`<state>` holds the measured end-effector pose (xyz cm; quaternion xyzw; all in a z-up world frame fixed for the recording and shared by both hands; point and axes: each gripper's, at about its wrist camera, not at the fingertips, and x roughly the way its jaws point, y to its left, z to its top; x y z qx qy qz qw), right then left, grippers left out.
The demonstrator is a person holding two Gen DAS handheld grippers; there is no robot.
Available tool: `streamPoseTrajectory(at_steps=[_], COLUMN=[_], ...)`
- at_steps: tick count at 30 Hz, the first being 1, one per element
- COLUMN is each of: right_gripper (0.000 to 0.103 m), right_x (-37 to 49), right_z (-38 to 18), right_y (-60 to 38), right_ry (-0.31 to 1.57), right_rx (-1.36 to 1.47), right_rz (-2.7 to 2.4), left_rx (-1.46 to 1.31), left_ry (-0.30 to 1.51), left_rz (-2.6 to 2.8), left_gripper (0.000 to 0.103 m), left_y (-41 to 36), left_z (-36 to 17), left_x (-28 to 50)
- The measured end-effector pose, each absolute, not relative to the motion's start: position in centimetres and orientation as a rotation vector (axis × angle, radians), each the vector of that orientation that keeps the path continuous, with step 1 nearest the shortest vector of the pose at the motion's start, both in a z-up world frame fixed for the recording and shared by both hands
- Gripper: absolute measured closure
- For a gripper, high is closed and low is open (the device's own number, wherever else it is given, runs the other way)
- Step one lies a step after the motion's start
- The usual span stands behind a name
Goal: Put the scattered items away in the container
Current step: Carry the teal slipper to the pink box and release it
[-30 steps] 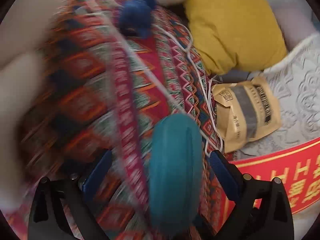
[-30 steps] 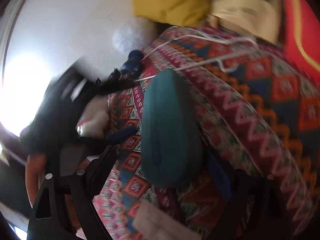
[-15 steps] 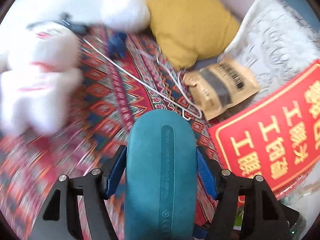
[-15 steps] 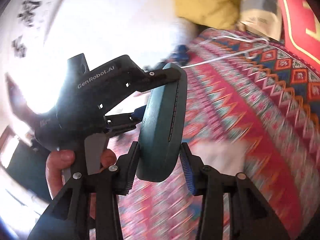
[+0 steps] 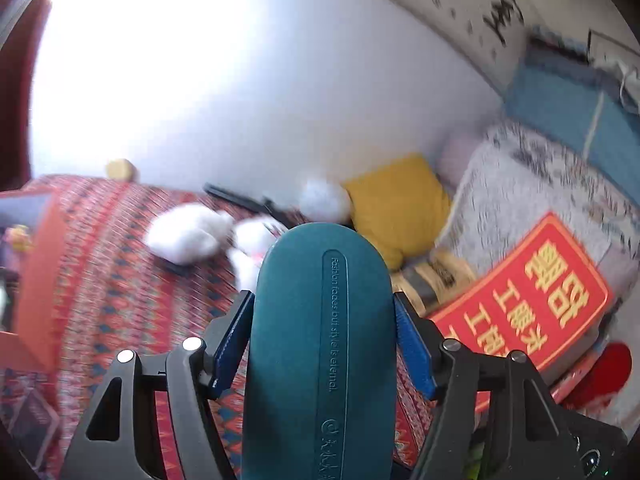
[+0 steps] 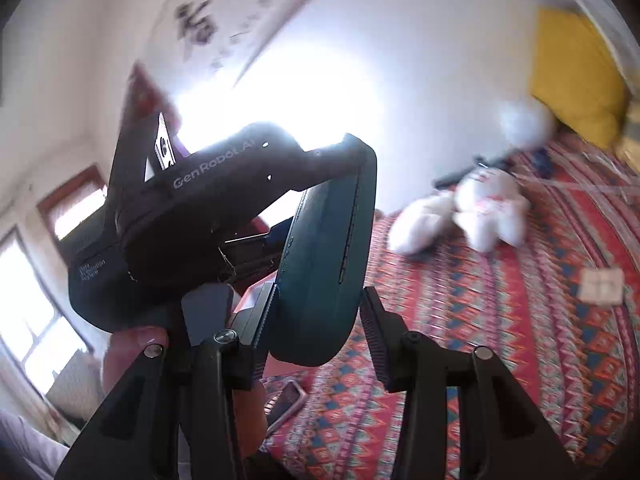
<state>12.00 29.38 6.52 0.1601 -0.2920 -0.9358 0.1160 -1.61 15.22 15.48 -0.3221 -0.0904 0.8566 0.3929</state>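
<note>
A teal oval glasses case (image 5: 320,340) with embossed lettering is held up above the patterned bedspread (image 5: 120,280) by both tools. My left gripper (image 5: 322,300) is shut on it across its width, blue pads on both long edges. My right gripper (image 6: 320,296) is shut on the same case (image 6: 328,240) across its thin sides. The left tool's black housing (image 6: 192,208) shows in the right wrist view, with a hand (image 6: 132,344) under it. An orange open box (image 5: 38,272) stands at the left edge of the bed.
A white plush toy (image 5: 188,236) lies by the wall near a yellow cushion (image 5: 400,208). At right are a brown packet (image 5: 432,280) and a red lettered box (image 5: 532,292). A phone (image 6: 286,404) and a small white card (image 6: 602,284) lie on the bedspread (image 6: 520,340).
Both grippers closed on the teal case and lifted it off the bedspread. The views swung up, so the wall, plush toy and orange box now show.
</note>
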Motion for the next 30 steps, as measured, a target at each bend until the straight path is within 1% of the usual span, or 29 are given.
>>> streamPoseTrajectory(at_steps=[5, 8, 14, 16, 18, 20, 21, 22, 23, 24, 25, 26, 30], right_gripper=[0.063, 0.063, 0.063, 0.063, 0.063, 0.062, 0.052, 0.020, 0.008, 0.003, 0.003, 0.003, 0.003], right_x=[9.2, 6.7, -0.3, -2.9, -5.8, -9.1, -11.1, -12.9, -14.0, -14.3, -14.2, -13.9, -11.7], right_z=[9.6, 11.4, 14.3, 15.2, 15.9, 15.6, 15.0, 14.2, 13.4, 12.7, 12.4, 12.2, 11.1], right_y=[23.0, 18.8, 10.3, 7.7, 5.1, 3.7, 3.3, 3.2, 3.5, 4.1, 4.8, 5.5, 9.2], right_ry=[-0.772, -0.680, -0.535, -0.484, -0.398, -0.375, -0.392, -0.420, -0.455, -0.503, -0.540, -0.563, -0.640], right_rx=[0.468, 0.472, 0.471, 0.460, 0.435, 0.457, 0.500, 0.555, 0.600, 0.611, 0.595, 0.578, 0.550], right_rz=[-2.656, -2.615, -2.521, -2.521, -2.572, -2.608, -2.603, -2.617, -2.672, -2.734, -2.742, -2.731, -2.756], left_rx=[-0.731, -0.682, -0.621, -0.629, -0.690, -0.817, -0.867, -0.901, -0.907, -0.901, -0.893, -0.892, -0.920], left_ry=[-0.301, -0.379, -0.464, -0.420, -0.287, -0.118, -0.053, 0.013, 0.051, 0.077, 0.069, 0.043, -0.014], left_rz=[2.294, 2.353, 2.478, 2.523, 2.538, 2.542, 2.596, 2.685, 2.752, 2.811, 2.825, 2.811, 2.782], left_gripper=[0.037, 0.037, 0.037, 0.038, 0.038, 0.037, 0.036, 0.036, 0.036, 0.035, 0.033, 0.030, 0.029], left_y=[6.7, 0.8, -8.9, -10.6, -10.8, -10.7, -10.9, -11.4, -12.0, -13.1, -14.2, -15.2, -16.6], left_z=[18.7, 19.9, 22.1, 22.8, 23.0, 22.3, 21.9, 21.4, 21.2, 21.0, 20.9, 20.8, 20.3], left_x=[-3.2, -4.9, -10.8, -13.7, -17.1, -21.2, -22.8, -24.2, -24.9, -25.6, -26.1, -26.3, -26.3])
